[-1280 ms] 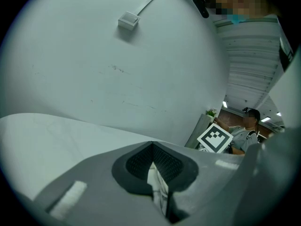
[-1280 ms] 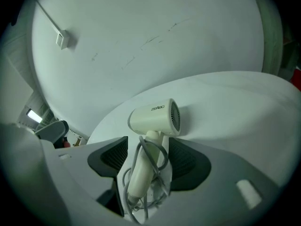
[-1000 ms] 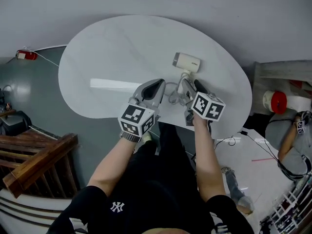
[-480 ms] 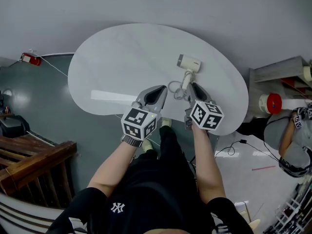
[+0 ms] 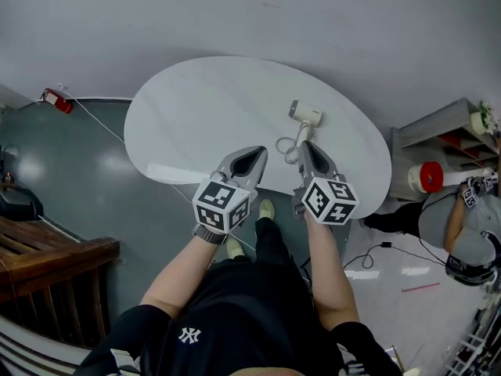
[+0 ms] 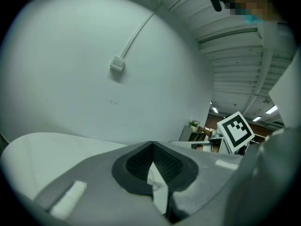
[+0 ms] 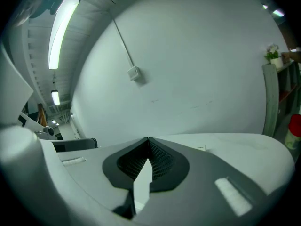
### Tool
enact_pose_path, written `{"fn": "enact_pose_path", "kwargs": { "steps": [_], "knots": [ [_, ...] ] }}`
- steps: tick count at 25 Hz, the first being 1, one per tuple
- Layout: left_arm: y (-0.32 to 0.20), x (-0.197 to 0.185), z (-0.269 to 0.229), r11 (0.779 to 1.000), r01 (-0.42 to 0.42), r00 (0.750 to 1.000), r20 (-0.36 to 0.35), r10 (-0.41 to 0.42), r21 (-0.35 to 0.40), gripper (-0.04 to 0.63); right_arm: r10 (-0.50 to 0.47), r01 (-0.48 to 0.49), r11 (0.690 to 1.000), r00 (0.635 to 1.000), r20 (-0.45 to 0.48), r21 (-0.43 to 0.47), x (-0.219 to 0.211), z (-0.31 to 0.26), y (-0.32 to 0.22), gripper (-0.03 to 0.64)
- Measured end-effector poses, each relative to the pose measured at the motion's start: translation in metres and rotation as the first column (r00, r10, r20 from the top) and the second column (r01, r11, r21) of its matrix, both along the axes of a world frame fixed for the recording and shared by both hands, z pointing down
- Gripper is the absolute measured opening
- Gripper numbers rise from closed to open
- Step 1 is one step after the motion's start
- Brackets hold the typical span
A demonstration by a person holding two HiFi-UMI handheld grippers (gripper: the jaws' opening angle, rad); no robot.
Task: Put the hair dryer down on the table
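Note:
The cream hair dryer (image 5: 304, 115) lies on the white oval table (image 5: 203, 108), right of its middle. The dryer's cord (image 5: 287, 145) is coiled just in front of it. My right gripper (image 5: 304, 145) is shut and empty, its tip beside the cord and short of the dryer's handle. My left gripper (image 5: 258, 151) is also shut and empty, over the table's near edge, left of the cord. In the left gripper view the jaws (image 6: 151, 144) meet at their tips. The right gripper view shows the same of my right gripper (image 7: 148, 140). Both look at a bare wall above the tabletop.
A red extinguisher (image 5: 57, 100) lies on the floor at the left. A wooden railing (image 5: 55, 261) stands at the lower left. To the right are shelves (image 5: 446, 131), a red and white roll (image 5: 426, 177), and another person (image 5: 470, 229). Cables run across the floor.
Both grippers have drawn back from the hair dryer toward the table's near edge. The dryer and its cord stay on the table, smaller in view as the head rises.

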State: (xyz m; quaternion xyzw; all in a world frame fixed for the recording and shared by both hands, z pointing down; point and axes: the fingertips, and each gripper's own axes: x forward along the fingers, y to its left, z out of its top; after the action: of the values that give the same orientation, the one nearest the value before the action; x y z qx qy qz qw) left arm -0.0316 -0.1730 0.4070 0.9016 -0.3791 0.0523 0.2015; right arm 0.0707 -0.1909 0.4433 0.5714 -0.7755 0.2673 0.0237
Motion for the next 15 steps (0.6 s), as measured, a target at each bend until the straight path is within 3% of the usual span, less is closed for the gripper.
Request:
{"fn": "enact_pose_path", "kwargs": {
  "steps": [15],
  "knots": [
    [0.057,-0.034,-0.104,0.991,0.023,0.997,-0.072,-0.014,0.134,0.000,-0.068,0.093,0.966,0.992,-0.109,0.241,-0.051,-0.119,0.064,0.021]
  ]
}}
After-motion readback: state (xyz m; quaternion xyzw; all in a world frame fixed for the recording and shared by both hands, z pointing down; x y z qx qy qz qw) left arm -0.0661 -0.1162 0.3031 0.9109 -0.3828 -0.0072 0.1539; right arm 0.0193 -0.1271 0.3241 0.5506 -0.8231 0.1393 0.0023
